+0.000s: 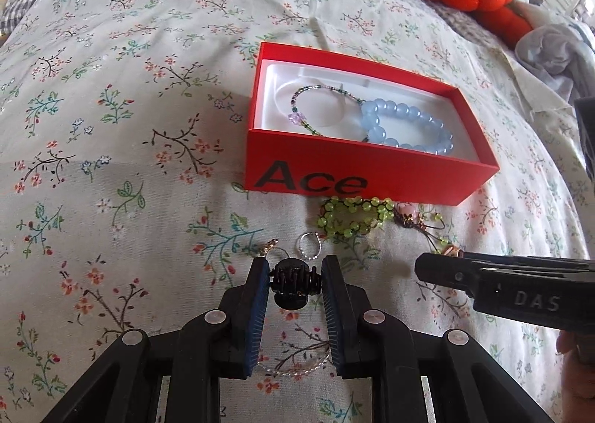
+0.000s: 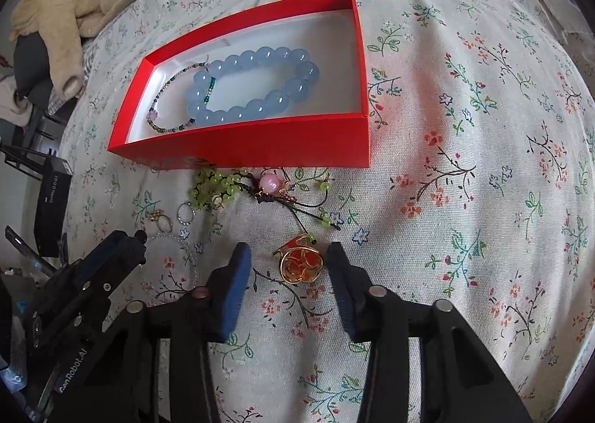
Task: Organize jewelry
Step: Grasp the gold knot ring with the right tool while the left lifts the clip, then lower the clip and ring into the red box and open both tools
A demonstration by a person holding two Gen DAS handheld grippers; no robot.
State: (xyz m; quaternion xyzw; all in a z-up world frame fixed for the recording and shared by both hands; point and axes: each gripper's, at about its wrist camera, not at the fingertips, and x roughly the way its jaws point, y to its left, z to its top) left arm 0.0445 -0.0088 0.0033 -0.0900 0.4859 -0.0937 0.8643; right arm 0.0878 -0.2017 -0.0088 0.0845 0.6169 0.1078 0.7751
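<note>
Soft floral quilt (image 1: 130, 125) spreads under everything; beyond both tools sits the red cardboard box (image 1: 349, 170), glossy blue bead bracelet (image 1: 409, 125) inside. Left gripper (image 1: 295, 274) clamps a small black toothed hair claw (image 1: 293, 280). Right gripper (image 2: 288, 265) brackets the gold-rimmed orange rose brooch (image 2: 299, 263), pads not quite touching

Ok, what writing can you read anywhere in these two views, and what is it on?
"Ace": black letters on the red box.
"DAS": raised letters on the right gripper body.
"GenRobot.AI": white print on the left gripper body.
Print on the black box off the bed: too blurred to read.
</note>
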